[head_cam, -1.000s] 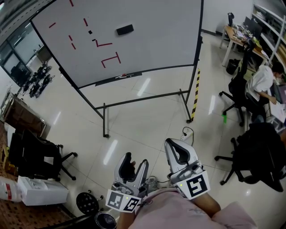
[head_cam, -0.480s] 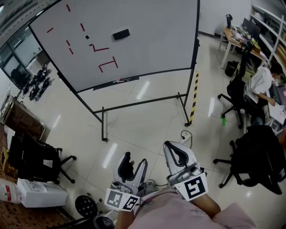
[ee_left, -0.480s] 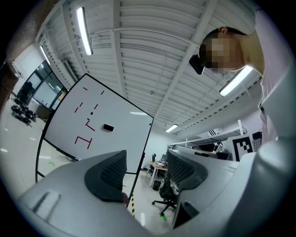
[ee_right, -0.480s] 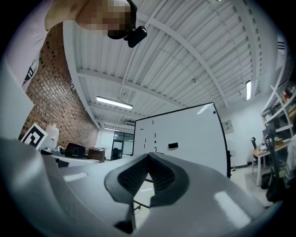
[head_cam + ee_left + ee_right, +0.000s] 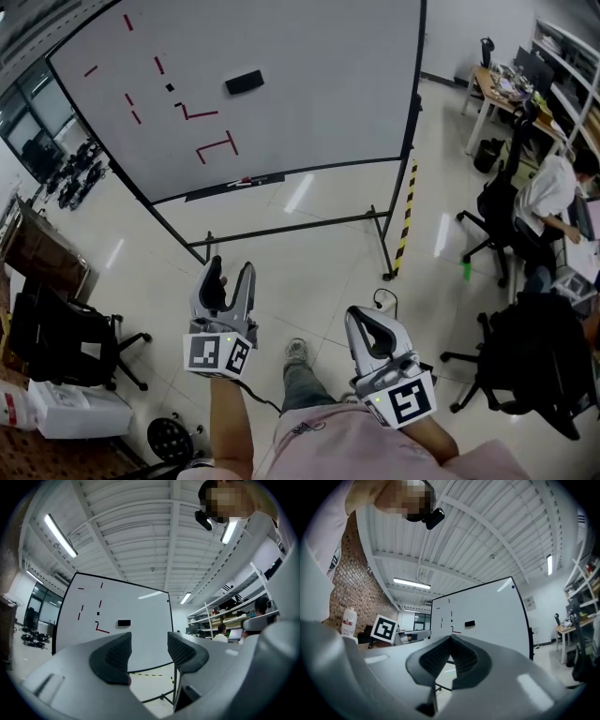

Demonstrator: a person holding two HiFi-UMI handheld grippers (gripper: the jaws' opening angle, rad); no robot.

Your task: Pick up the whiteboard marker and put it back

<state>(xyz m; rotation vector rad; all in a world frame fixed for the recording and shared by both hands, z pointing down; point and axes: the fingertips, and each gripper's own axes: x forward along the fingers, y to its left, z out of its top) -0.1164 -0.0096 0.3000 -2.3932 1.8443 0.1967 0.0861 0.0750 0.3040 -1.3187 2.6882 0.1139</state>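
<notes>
A wheeled whiteboard (image 5: pixel 309 84) with red strokes and a black eraser (image 5: pixel 243 82) stands across the floor ahead. On its tray (image 5: pixel 211 190) lies a small marker (image 5: pixel 246 180), too small to make out in detail. My left gripper (image 5: pixel 231 270) is held out toward the board, far short of it. It is open, its jaws have just been closing a little, and nothing is between them (image 5: pixel 149 644). My right gripper (image 5: pixel 368 314) hangs lower and to the right, shut and empty, its tips meeting (image 5: pixel 451 641).
Black office chairs stand at the left (image 5: pixel 66 337) and right (image 5: pixel 525 356). A person sits at a desk at the far right (image 5: pixel 553 187). A yellow-black strip (image 5: pixel 406 220) and a cable (image 5: pixel 384 300) lie on the floor by the board's right leg. A white box (image 5: pixel 66 412) is at the lower left.
My left gripper has swung forward and to the left, toward the whiteboard, and rolled somewhat. The right gripper has shifted only slightly. The board sits a little lower left in view.
</notes>
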